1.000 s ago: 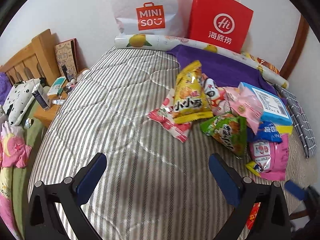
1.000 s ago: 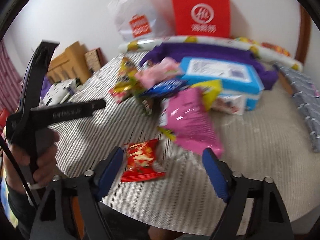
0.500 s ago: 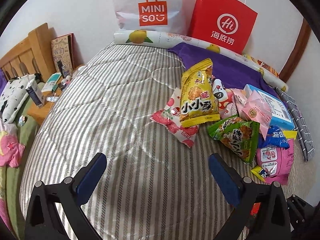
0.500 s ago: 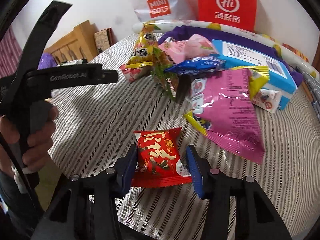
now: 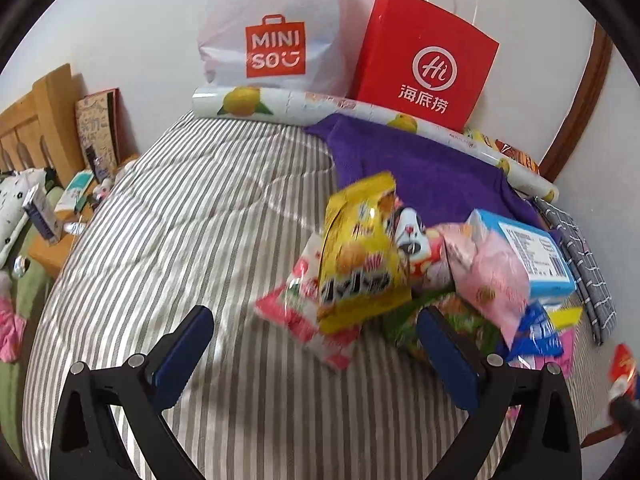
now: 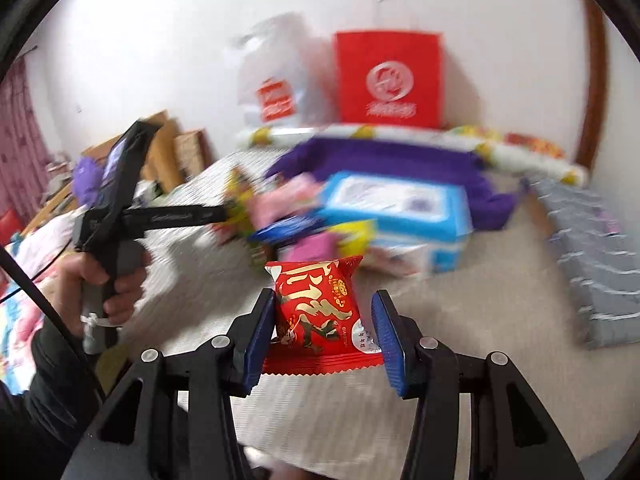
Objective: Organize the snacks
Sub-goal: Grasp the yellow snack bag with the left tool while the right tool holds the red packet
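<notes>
My right gripper (image 6: 324, 320) is shut on a small red snack packet (image 6: 320, 312) and holds it above the striped bed; the packet also shows at the right edge of the left wrist view (image 5: 622, 364). My left gripper (image 5: 316, 344) is open and empty, low over the bed just in front of the snack pile. The pile holds a yellow bag (image 5: 360, 252), a pink-and-white bag (image 5: 304, 312), a green bag (image 5: 440, 320), a pale pink bag (image 5: 492, 276) and a blue box (image 5: 532, 256). The left gripper also shows in the right wrist view (image 6: 168, 216).
A white MINISO bag (image 5: 272, 36) and a red paper bag (image 5: 424, 64) stand against the wall behind a lemon-print roll (image 5: 360, 108). A purple cloth (image 5: 420, 168) lies behind the pile. A wooden headboard (image 5: 32, 120) and a cluttered nightstand are at the left.
My right gripper has closed on the red packet and lifted it off the bed. My left gripper has moved forward toward the snack pile, still open.
</notes>
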### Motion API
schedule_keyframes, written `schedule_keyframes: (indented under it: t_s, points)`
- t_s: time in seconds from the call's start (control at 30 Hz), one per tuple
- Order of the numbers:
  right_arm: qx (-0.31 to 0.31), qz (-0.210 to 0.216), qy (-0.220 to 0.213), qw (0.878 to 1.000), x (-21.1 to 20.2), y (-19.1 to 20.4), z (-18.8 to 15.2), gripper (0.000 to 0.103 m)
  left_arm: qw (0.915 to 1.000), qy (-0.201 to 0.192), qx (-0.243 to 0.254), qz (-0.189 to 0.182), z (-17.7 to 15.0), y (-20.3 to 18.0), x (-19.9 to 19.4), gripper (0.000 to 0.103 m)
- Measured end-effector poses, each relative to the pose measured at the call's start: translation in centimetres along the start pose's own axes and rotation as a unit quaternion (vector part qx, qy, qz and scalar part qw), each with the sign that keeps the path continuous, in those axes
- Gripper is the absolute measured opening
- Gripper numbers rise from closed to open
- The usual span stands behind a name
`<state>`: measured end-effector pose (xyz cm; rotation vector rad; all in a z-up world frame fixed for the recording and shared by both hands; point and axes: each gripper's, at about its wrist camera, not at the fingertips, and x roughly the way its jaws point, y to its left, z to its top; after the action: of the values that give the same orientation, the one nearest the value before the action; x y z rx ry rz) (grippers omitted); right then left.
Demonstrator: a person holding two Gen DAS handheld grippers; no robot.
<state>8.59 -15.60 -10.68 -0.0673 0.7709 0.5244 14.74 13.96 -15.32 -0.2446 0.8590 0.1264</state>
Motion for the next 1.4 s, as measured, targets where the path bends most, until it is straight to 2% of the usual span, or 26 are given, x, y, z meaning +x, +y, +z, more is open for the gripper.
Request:
schedule_keyframes:
  t_s: [0.07,0.13,0.2,0.27,0.47,0.57,0.63,0.83,1.0,1.2,1.3,1.4]
  points:
    - [0.014,-0.036,-0.008,0.999,-0.4,-1.9,0.3,0.049,1.0,-0.001,0.004,0.004,0.5,-0.2,0.5,0.1]
    - [0.033,-0.074,-0.008,0.997,-0.2,-4.2,0.0,0.049,1.0,0.001,0.005,0.001,1.1,-0.3,1.3,0.094]
    - [0.056,-0.109,0.01,0.992,1.3,-6.2,-0.3,0.049,1.0,0.001,0.002,-0.008,1.4,-0.4,2.0,0.093]
    - [0.071,-0.118,0.033,0.99,2.9,-8.0,-0.7,0.049,0.9999,0.003,0.005,-0.013,1.5,-0.5,2.5,0.093]
    - [0.093,-0.132,0.053,0.985,6.4,-10.6,-1.2,0.049,0.9995,-0.02,0.01,-0.022,1.8,-0.8,2.9,0.088]
    - [0.104,-0.138,0.048,0.984,7.3,-11.6,-1.0,0.049,0.9991,-0.028,0.011,-0.029,1.7,-0.9,3.1,0.078]
    - [0.106,-0.14,0.048,0.983,7.9,-12.3,-0.9,0.049,0.9982,-0.034,0.004,-0.048,1.7,-0.8,3.2,0.065]
    - [0.115,-0.131,0.039,0.984,8.9,-13.7,-0.1,0.049,0.9976,-0.045,0.002,-0.053,1.6,-1.0,2.8,0.047]
    - [0.121,-0.117,0.063,0.984,10.2,-14.2,0.1,0.048,0.9971,-0.041,0.008,-0.063,1.4,-1.3,2.8,0.042]
    - [0.092,-0.121,0.05,0.987,9.9,-13.1,0.1,0.048,0.9967,-0.044,0.002,-0.068,1.4,-1.0,2.5,0.037]
    - [0.091,-0.124,0.044,0.987,9.7,-13.1,0.0,0.048,0.9978,-0.043,0.002,-0.051,1.5,-1.0,2.1,0.036]
    - [0.103,-0.134,0.032,0.985,9.1,-13.5,0.0,0.049,0.9968,-0.04,-0.006,-0.068,1.6,-0.8,1.2,0.036]
